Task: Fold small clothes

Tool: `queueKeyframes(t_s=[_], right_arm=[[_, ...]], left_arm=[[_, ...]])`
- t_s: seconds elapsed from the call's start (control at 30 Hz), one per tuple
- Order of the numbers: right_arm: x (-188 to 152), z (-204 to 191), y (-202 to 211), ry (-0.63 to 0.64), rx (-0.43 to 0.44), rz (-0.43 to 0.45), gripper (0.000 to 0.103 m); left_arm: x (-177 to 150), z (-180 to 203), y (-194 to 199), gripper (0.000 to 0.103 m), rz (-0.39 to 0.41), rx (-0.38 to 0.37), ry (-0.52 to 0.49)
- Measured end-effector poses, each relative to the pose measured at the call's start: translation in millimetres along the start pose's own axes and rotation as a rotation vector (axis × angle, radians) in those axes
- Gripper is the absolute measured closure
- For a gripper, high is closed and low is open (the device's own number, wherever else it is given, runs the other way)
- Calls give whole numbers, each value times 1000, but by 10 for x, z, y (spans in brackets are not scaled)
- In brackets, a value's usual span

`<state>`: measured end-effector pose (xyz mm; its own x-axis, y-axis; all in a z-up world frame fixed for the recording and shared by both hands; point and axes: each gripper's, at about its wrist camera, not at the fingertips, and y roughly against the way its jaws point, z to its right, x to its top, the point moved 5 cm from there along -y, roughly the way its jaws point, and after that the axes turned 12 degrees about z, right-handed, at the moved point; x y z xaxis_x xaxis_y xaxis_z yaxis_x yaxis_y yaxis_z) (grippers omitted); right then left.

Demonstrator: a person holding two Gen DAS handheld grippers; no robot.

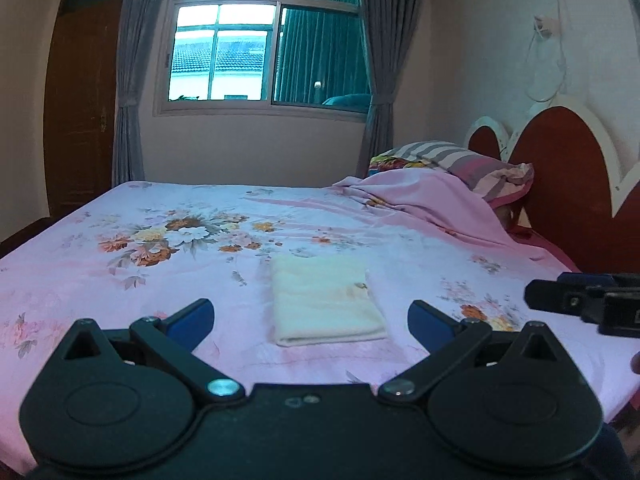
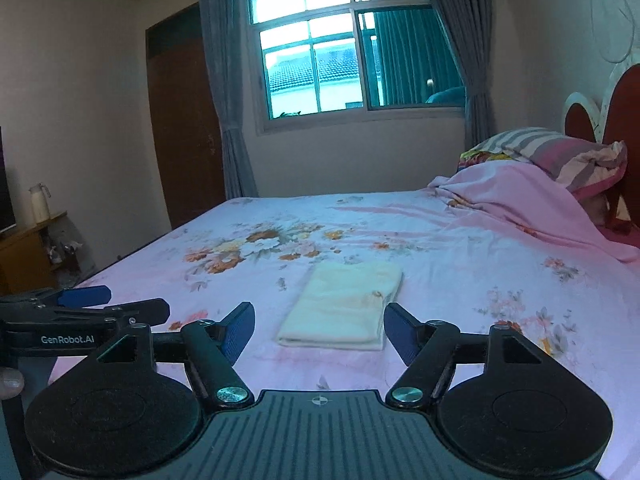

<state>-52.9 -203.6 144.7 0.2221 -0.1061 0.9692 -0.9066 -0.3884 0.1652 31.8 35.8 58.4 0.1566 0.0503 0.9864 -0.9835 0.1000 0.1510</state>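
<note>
Nearest to us, our left gripper (image 1: 310,320) has its blue-padded fingers (image 1: 192,320) spread wide, with nothing between them. Our right gripper (image 2: 319,330) also has its fingers (image 2: 240,330) wide apart and holds nothing. Both hang above the near part of the bed (image 1: 120,288), clear of the cloth.

Just beyond the fingers lies the small cream cloth (image 1: 324,304), folded into a neat rectangle and resting flat on the pink flowered bedsheet (image 2: 460,288), apart from both grippers. From the right wrist camera the cloth (image 2: 344,308) sits in line with the gap between the fingers.

Farther back on the right, the sheet bunches up over a striped pillow (image 1: 460,160) against the red and white headboard (image 1: 560,184). Behind the bed we see a window (image 2: 352,48) with grey curtains (image 2: 224,80) and a brown door (image 2: 180,120). At far left a white flask (image 2: 39,198) stands on a wooden cabinet (image 2: 24,248).
</note>
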Motion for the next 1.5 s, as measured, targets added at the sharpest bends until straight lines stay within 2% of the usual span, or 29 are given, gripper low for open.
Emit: queueKeyframes(t_s=[0.23, 0.33, 0.47, 0.87, 1.5], right_arm=[[-125, -11, 345, -12, -33, 21, 31], [-141, 15, 457, -32, -53, 33, 20], [-62, -49, 554, -20, -47, 56, 20], [-25, -42, 629, 24, -53, 58, 20], [13, 38, 750, 0, -66, 78, 20]], left_arm=[[-75, 133, 372, 1, 27, -13, -16], [-92, 158, 451, 1, 33, -18, -18], [-7, 222, 533, 1, 64, -28, -26], [-26, 313, 599, 1, 67, -23, -47], [53, 403, 738, 1, 105, -44, -60]])
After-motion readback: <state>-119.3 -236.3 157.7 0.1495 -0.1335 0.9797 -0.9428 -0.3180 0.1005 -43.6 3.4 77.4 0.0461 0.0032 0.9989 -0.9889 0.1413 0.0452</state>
